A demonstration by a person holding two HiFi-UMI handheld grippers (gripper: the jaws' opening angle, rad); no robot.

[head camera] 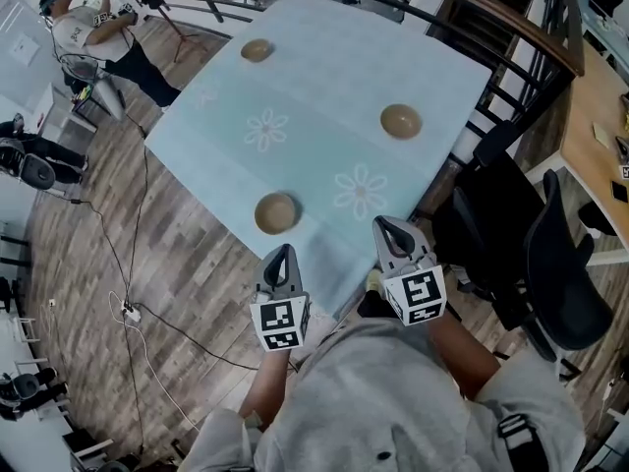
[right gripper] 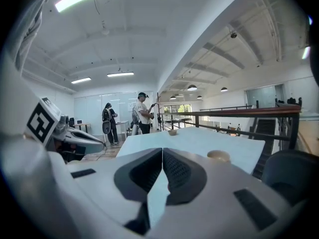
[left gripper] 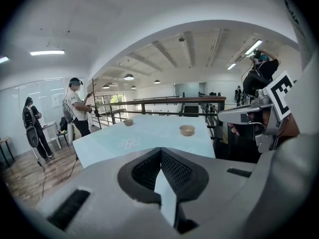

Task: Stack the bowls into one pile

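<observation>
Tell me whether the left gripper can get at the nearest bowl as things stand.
Probably yes: the left gripper hangs just short of the nearest bowl on the table, nothing between them. Its fingers are shut, so they must open first.

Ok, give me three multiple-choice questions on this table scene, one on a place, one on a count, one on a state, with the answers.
1. The tan round bowl nearest the person lies:
A) just ahead of the left claw
B) stacked inside another bowl
C) gripped by a claw

2. Bowls on the pale blue flowered tablecloth:
A) two
B) three
C) five

3. The right claw is:
A) wide open
B) shut on a bowl
C) shut and empty

Answers:
1. A: the head view shows it just beyond that claw's tip.
2. B: it, the right-side bowl and the far bowl lie apart.
3. C: its jaws meet with nothing between.
</observation>
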